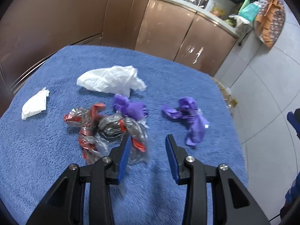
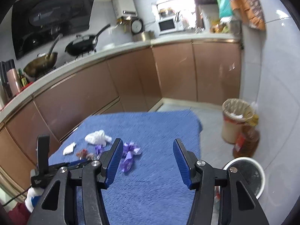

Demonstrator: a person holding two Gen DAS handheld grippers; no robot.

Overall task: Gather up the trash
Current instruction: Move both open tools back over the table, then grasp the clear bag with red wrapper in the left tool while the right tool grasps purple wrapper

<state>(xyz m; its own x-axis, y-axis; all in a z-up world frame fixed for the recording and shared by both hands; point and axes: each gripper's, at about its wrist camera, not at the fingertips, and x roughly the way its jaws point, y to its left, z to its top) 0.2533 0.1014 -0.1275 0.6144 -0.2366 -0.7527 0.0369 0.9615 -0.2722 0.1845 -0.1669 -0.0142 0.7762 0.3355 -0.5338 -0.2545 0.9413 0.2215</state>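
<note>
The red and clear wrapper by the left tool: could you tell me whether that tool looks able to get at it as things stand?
Probably yes. The left tool is open and empty, and the wrapper lies loose on the blue cloth right at its left fingertip, with nothing on top; a small shift left should centre it.

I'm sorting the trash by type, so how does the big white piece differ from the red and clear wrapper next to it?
The white plastic bag is opaque and plain white; the red and clear wrapper is see-through film with red print. The white plastic bag lies farther back on the blue towel, while the red and clear wrapper sits right at the open left gripper, by its left finger. Both are crumpled and lie loose on the towel.
</note>
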